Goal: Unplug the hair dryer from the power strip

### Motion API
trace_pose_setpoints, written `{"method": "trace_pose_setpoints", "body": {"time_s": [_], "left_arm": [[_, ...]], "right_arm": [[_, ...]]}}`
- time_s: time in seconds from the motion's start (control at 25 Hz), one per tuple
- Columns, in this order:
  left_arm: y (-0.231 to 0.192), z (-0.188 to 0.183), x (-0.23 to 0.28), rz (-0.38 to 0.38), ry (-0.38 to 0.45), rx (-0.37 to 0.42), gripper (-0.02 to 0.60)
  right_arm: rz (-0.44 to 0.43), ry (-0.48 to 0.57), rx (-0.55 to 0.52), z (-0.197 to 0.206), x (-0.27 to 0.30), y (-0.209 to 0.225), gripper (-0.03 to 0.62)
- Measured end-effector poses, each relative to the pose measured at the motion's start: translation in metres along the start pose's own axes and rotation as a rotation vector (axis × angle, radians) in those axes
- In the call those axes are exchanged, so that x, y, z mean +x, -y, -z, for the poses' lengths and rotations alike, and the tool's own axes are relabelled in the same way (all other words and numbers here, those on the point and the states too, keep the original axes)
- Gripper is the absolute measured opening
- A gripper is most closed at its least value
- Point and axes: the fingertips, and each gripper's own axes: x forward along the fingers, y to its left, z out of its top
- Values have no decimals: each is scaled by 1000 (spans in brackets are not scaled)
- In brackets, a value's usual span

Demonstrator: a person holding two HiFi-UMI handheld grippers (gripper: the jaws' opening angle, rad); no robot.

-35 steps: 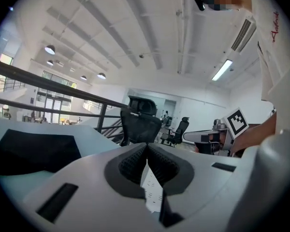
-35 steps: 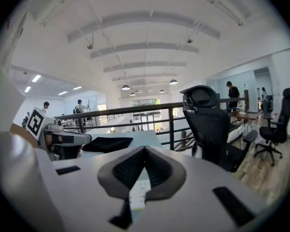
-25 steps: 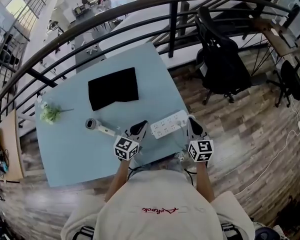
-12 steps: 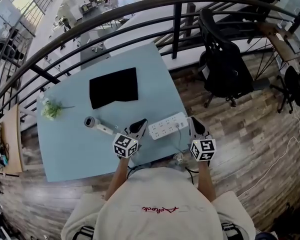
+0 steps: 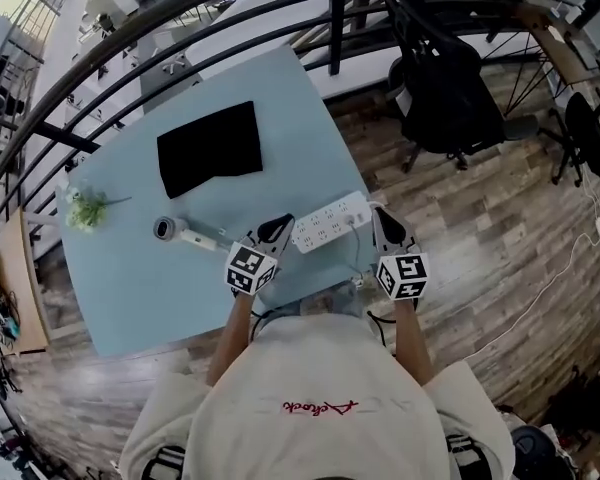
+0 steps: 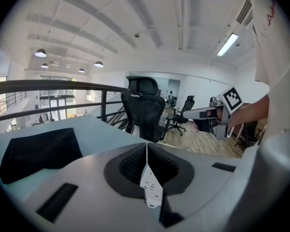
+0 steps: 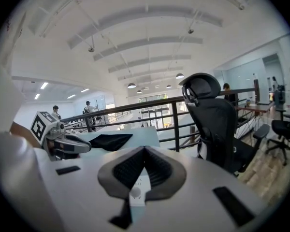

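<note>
**Q:** State of your tongs?
**A:** Left gripper: jaws clenched pad to pad, nothing between them. Right gripper: same, pressed together and empty.

**Q:** What is beneath them?
**A:** The power strip, white, lying across the near right part of the pale blue table. My left tips are at its left end and my right tips at its right end. I cannot tell if either touches it. In both gripper views the strip shows as a white sliver below the closed jaws.

**Q:** And the hair dryer?
**A:** The hair dryer lies flat on the table, left of my left gripper and apart from it. Its grey nozzle end is farthest from the strip. Cord and plug: cannot make out.

**Q:** Further out?
**A:** A black cloth lies beyond the dryer, and a green sprig is near the left edge. A black railing runs past the far side, and a black office chair stands on the wooden floor to the right.
</note>
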Motion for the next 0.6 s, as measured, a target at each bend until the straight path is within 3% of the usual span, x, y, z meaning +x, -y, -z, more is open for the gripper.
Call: {"method": "trace_pose_setpoints", "body": {"time_s": [0.52, 0.56, 0.6], "left_arm": [[20, 37, 40, 119, -99, 37, 15], [24, 40, 44, 131, -112, 38, 28], [27, 44, 48, 146, -131, 39, 112]], "right_arm": [[44, -73, 40, 39, -10, 6, 17], [45, -77, 44, 41, -11, 6, 17], [47, -80, 49, 43, -12, 7, 17]]}}
